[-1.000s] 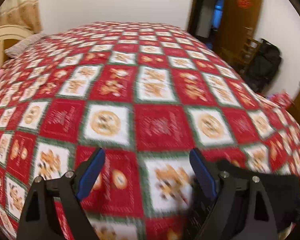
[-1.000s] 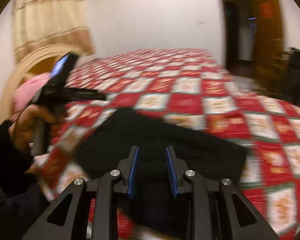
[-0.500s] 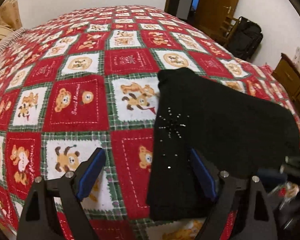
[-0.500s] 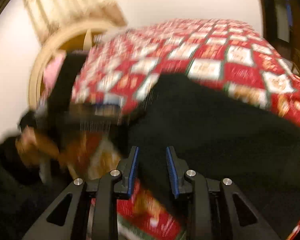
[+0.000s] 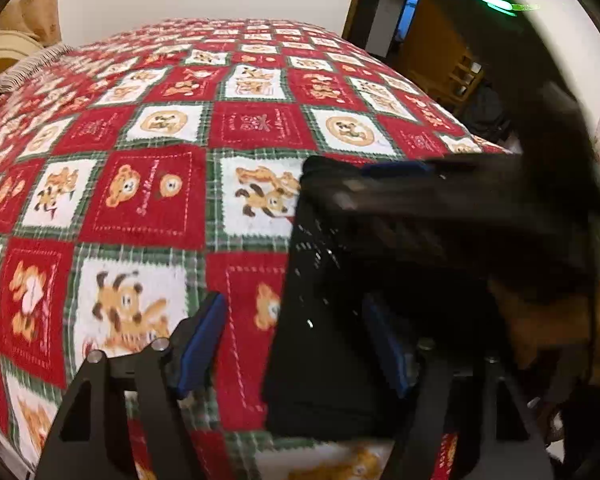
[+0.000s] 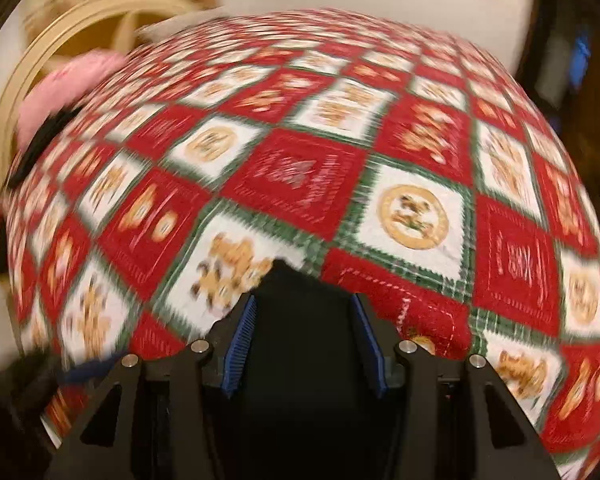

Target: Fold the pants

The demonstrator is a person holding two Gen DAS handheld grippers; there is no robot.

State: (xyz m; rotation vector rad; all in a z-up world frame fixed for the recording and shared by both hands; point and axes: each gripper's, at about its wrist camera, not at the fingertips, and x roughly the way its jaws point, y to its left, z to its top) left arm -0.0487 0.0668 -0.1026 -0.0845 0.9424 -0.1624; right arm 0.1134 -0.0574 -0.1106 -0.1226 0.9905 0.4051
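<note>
One pair of black pants (image 5: 340, 360) lies in a folded stack on the red, white and green checked bedspread (image 5: 148, 200), near the edge of the bed closest to the person. Two grippers work over it. The left gripper (image 5: 296, 348) straddles the stack's left edge: its jaws are closing, with one blue pad out over the bedspread and the other over the dark cloth, and neither visibly pressing on the fabric. The right gripper (image 6: 306, 340) hangs over the stack's far corner with its jaws opening; black cloth shows between the pads, but they stand clear of it, so the cloth looks released rather than pinched. In the left wrist view the right gripper crosses the frame as a dark blur above the pants, a hand (image 5: 548, 320) behind it.

The step in hand looks like settling the finished fold. Doing it well probably means the right gripper lifts straight off without dragging the top layer, while the left one steadies or squares the near edge so the layers stay aligned.

One pink item (image 6: 72, 88) lies by the curved headboard (image 6: 60, 60); its kind cannot be told through the blur.
</note>
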